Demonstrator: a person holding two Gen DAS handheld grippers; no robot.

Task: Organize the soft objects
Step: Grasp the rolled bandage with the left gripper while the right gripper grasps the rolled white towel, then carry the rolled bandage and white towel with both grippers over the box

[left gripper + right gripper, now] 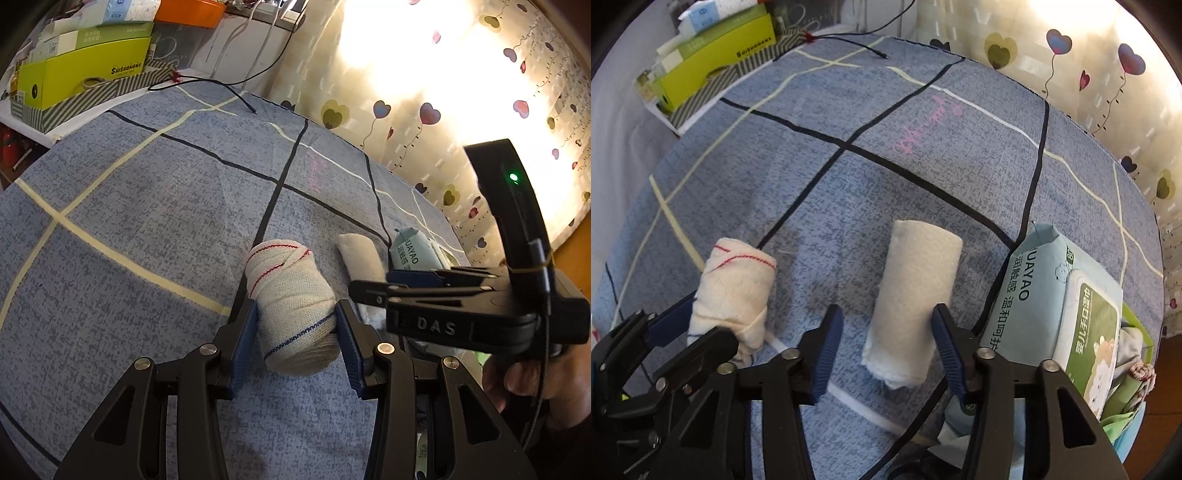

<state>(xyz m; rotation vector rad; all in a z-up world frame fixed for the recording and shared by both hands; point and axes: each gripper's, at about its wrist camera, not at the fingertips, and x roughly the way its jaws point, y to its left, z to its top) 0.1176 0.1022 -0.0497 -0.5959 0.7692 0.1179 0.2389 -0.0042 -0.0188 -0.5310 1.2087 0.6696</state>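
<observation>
Blue checked bedsheet [886, 177] fills most of both views, crossed by dark and pale lines, with faint pink writing on it that I can't read. Behind it, a curtain [424, 96] printed with heart balloons, glowing with light. Far left corner, a striped tray holds a lime box [81, 74] marked "SHISHANGNX", paler boxes stacked above it. A black cable [229, 86] trails onto the sheet from there.

On my right, a pale blue wipes pack [1045, 295] lies flat; I read "UAYAO" and Chinese characters down its side, and a green lid label with a cartoon animal. Some bunched fabric pokes out beyond its near end.

My right claw [884, 350] is wide open, straddling the near end of the white roll [916, 295], a clear gap at each pad. The roll lies on the sheet just left of the pack.

My left claw [297, 334] sits around the striped roll [291, 295], cream gauze with red and blue stitching; the pads are at its sides, but whether they pinch it I cannot tell. "DAS" shows on the right claw's body.
</observation>
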